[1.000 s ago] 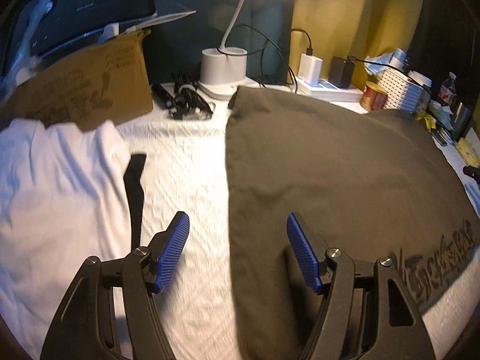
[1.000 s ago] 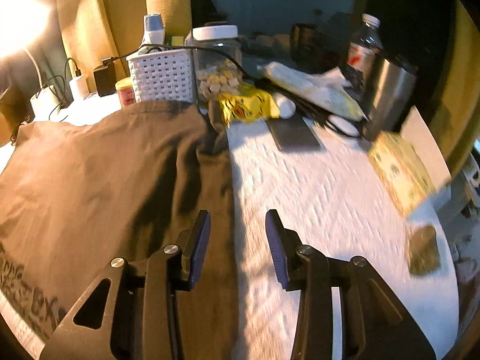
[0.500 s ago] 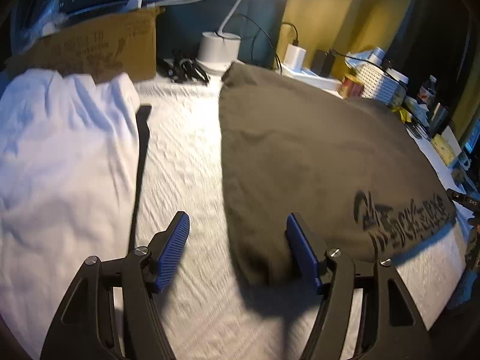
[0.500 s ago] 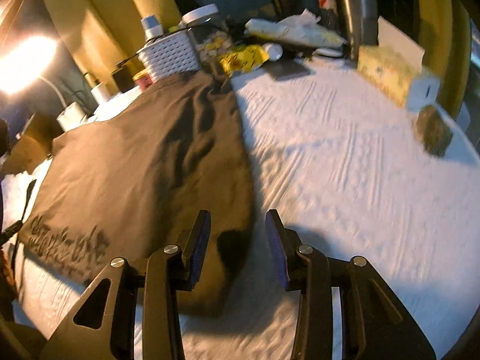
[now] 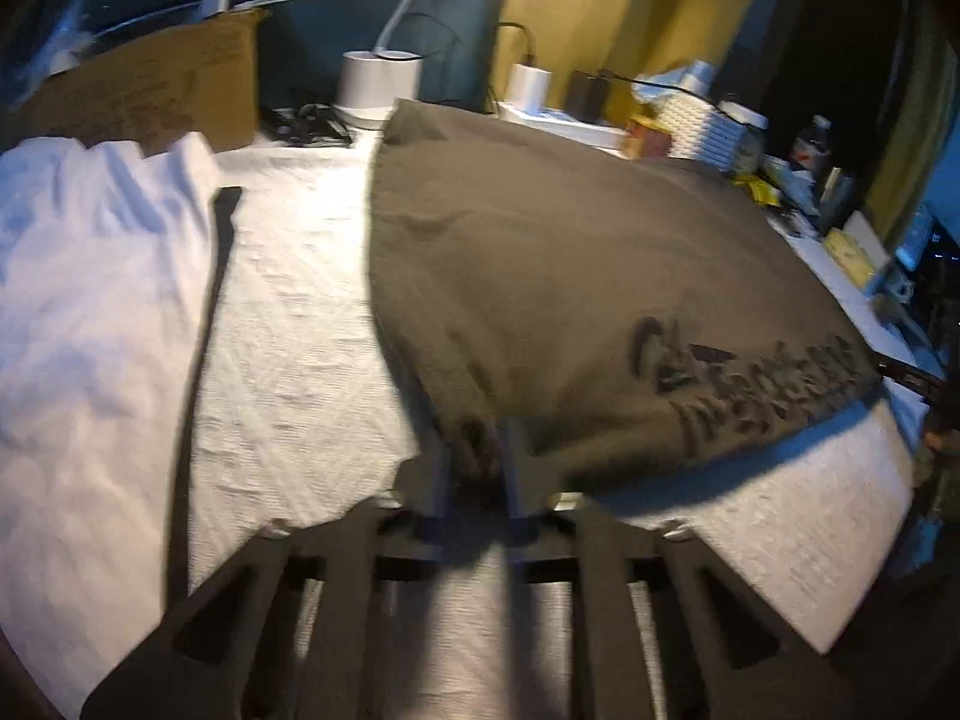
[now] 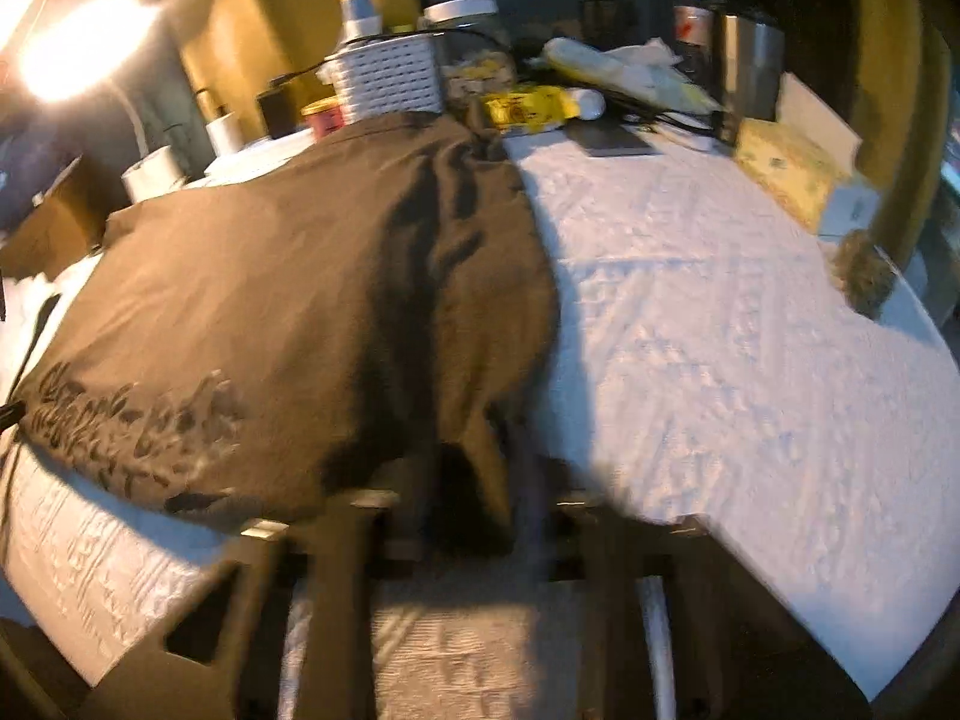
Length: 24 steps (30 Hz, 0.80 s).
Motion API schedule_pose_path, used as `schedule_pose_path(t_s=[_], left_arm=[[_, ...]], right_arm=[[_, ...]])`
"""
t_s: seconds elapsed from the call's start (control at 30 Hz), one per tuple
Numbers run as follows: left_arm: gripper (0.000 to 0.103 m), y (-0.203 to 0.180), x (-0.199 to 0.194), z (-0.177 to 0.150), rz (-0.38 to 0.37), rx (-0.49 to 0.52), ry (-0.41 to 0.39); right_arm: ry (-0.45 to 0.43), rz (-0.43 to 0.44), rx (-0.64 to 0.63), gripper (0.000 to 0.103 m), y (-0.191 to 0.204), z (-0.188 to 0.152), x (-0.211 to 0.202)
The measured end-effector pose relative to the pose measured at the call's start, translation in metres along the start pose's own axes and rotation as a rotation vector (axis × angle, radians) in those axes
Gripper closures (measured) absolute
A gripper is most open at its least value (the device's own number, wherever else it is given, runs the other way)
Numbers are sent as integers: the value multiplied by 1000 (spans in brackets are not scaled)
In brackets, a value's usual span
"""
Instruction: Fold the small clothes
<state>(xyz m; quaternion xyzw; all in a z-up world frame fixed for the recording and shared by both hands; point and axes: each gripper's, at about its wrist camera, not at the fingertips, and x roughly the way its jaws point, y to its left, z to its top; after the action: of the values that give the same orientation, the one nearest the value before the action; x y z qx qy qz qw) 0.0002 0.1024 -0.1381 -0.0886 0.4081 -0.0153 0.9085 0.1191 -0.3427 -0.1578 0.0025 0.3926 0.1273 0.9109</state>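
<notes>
Both black two-finger grippers, left (image 5: 480, 468) and right (image 6: 474, 480), pinch the brown printed T-shirt's (image 5: 570, 276) near corners; next, carry them forward evenly for 1 fold.

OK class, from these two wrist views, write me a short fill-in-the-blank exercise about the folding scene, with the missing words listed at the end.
1. The left gripper is shut on a near corner of the ____ shirt.
2. Left of it lies a pile of ____ cloth.
3. The shirt's dark print lies toward its ____ edge.

Missing words: brown; white; near
</notes>
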Motion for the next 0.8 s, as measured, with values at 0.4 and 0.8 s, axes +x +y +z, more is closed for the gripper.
schedule_pose_path(t_s=[0.4,0.8], left_arm=[[95,-12,-37,-4,19,41,-59],[95,-22,-45,-30,9,63,-13]], right_arm=[[-85,-19,27,98,-6,-17,-33],[-124,-73,1,98,-4,-36,-56]])
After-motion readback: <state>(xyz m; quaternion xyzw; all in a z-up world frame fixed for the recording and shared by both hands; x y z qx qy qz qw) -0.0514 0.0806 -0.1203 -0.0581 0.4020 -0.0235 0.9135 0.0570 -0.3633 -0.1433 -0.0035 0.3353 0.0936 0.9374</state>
